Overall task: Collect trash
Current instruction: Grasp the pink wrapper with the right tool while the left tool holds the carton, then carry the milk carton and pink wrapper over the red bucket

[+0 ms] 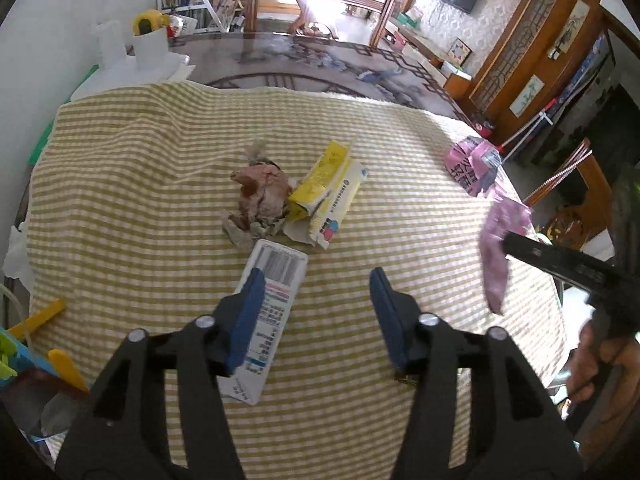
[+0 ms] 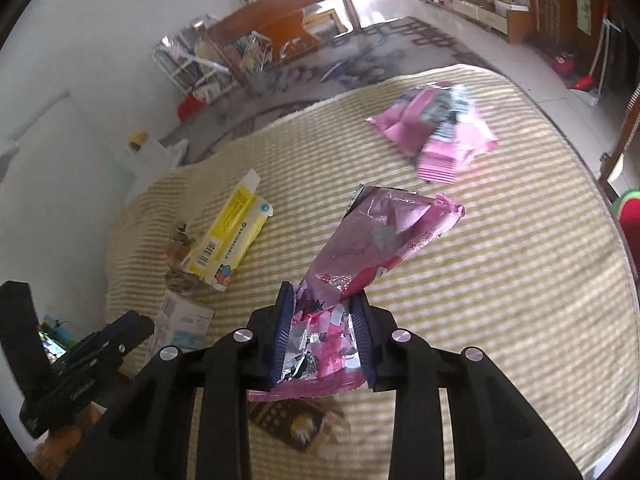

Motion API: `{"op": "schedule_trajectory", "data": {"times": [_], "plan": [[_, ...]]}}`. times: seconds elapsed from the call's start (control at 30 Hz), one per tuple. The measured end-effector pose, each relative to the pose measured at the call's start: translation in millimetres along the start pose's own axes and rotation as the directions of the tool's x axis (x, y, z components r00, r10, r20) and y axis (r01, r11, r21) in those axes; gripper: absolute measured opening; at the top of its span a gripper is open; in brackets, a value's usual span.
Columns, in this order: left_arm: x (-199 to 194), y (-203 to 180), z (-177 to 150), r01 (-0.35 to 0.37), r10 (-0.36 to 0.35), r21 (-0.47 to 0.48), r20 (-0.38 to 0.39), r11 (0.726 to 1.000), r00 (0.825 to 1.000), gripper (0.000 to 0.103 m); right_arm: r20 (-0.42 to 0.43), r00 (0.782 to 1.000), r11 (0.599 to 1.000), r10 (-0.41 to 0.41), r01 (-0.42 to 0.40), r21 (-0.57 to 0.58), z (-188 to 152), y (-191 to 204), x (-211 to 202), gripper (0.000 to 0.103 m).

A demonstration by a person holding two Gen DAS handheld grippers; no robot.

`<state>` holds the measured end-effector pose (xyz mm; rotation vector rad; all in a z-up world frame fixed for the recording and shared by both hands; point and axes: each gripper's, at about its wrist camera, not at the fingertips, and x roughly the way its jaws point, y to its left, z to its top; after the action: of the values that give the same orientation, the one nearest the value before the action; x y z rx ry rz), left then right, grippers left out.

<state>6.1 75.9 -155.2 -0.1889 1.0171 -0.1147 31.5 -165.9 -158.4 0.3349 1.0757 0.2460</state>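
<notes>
My right gripper [image 2: 322, 312] is shut on a pink foil wrapper [image 2: 376, 240] and holds it above the striped cloth; the wrapper also shows in the left wrist view [image 1: 500, 248]. My left gripper [image 1: 316, 292] is open and empty, low over the cloth, its left finger over a white carton [image 1: 276, 280] that lies flat. Beyond it lie a crumpled brownish paper wad [image 1: 260, 200] and a torn yellow box [image 1: 328, 192]. A second pink packet [image 1: 474, 166] lies at the far right, and also shows in the right wrist view [image 2: 436, 132].
The round table wears a yellow-and-white striped cloth [image 1: 160, 152]. White containers and a yellow object [image 1: 150, 26] stand at its far left edge. Coloured plastic items [image 1: 36, 344] sit at the near left. A dark brown packet [image 2: 296, 424] lies under my right gripper.
</notes>
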Motion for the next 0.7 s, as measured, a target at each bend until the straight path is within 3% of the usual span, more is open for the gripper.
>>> {"op": "schedule_trajectory", "data": {"times": [0.23,0.4,0.47,0.5,0.6,0.7], "plan": [[17.2,13.1,-4.9,-0.032,0.033,0.013,-0.088,0.999,0.996,0.072,-0.003,1.000,0.999,0.002,-0.002,0.051,-11.9,-8.3,-10.4,0.029],[39.8,15.6,-16.4,-0.079,0.089,0.067,-0.151,0.995,0.985,0.075,0.016,1.000,0.999,-0.016,0.016,0.032,-13.2,-8.8,-21.4,0.029],[48.0,18.7,-20.4,-0.081,0.088,0.049,-0.178,0.996,0.980,0.059,0.028,0.999,0.999,-0.025,0.025,0.022,-12.9,-8.5,-26.4,0.029],[50.4,19.8,-21.5,-0.081,0.087,0.041,-0.188,0.996,0.978,0.044,0.033,0.999,0.999,-0.027,0.027,0.019,-13.2,-8.9,-27.9,0.029],[51.1,22.1,-21.5,-0.073,0.076,0.022,-0.183,0.997,0.980,0.041,0.053,0.998,0.999,-0.031,0.030,0.015,-11.6,-8.2,-33.3,0.029],[37.1,14.7,-15.3,-0.056,0.057,0.013,-0.116,0.998,0.992,0.039,0.084,0.996,0.999,-0.040,0.040,0.002,-8.8,-6.6,-41.3,0.029]]}}
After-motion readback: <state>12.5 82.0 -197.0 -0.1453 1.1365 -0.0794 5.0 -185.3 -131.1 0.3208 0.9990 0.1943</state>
